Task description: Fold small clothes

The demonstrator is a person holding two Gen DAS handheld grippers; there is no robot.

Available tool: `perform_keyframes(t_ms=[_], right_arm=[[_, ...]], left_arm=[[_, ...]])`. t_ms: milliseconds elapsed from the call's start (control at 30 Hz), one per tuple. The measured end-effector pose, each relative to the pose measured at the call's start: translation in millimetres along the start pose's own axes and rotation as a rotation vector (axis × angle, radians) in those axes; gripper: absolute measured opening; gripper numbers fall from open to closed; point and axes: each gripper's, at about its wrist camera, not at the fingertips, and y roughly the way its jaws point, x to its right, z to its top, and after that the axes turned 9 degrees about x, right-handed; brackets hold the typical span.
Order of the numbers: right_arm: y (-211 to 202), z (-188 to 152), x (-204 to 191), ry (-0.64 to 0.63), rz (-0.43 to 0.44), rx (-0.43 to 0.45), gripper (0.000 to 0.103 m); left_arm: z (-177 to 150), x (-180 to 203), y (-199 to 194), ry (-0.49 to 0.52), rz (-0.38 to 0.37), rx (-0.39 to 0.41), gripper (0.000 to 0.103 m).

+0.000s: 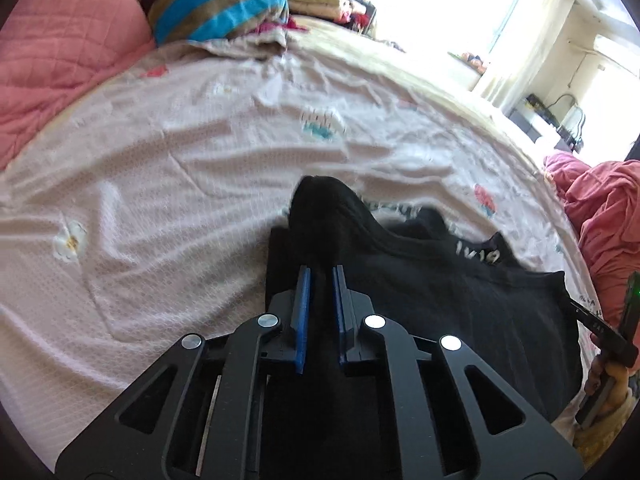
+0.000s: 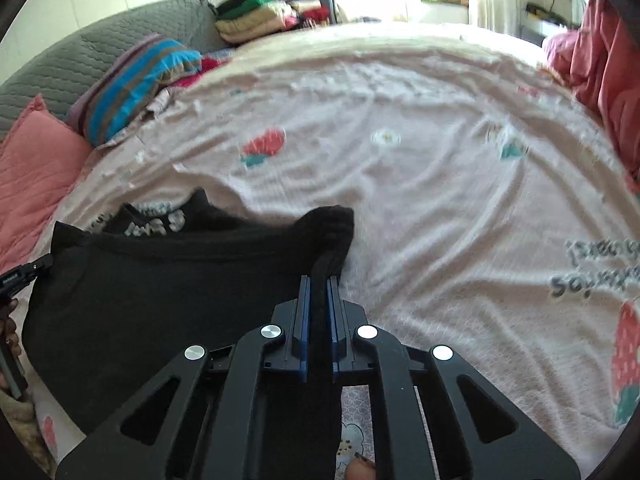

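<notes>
A: Left wrist view. We see the left tongs (image 1: 320,276) at lower centre clamped on a bunched corner of the black garment (image 1: 440,292), which spreads to the lower right over the pink bed sheet (image 1: 180,168).

B: Right wrist view. We see the right tongs (image 2: 317,284) at lower centre pinching the opposite corner; the black garment (image 2: 160,292) fills the lower left, and the striped pillow (image 2: 136,84) lies upper left.

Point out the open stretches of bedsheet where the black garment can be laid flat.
Widest bare bedsheet lies beyond the black garment, toward the window. Another patch sits between garment and pink pillow. Crowded: striped pillow, clothes stack, red blanket.
</notes>
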Motion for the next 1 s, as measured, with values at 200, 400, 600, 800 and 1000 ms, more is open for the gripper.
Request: perform_keyframes(t_ms=[200, 400, 600, 800, 1000], right_arm=[[-3, 17, -1, -0.020, -0.034, 0.057, 0.006], [25, -4, -1, -0.044, -0.106, -0.027, 0.007], [19, -12, -5, -0.073, -0.160, -0.031, 0.013], [-16, -14, -12, -0.073, -0.135, 0.010, 0.033], [-52, -31, -42, -0.125, 0.013, -0.011, 0.044]], left_arm=[[10, -10, -3, -0.036, 0.009, 0.024, 0.005], [-11, -16, 20, -0.027, 0.051, -0.039, 0.007], [-14, -17, 7, -0.026, 0.049, -0.026, 0.013], [-11, -5, -33, -0.008, 0.036, 0.054, 0.029], [-27, 27, -49, 0.087, -0.012, 0.008, 0.049]])
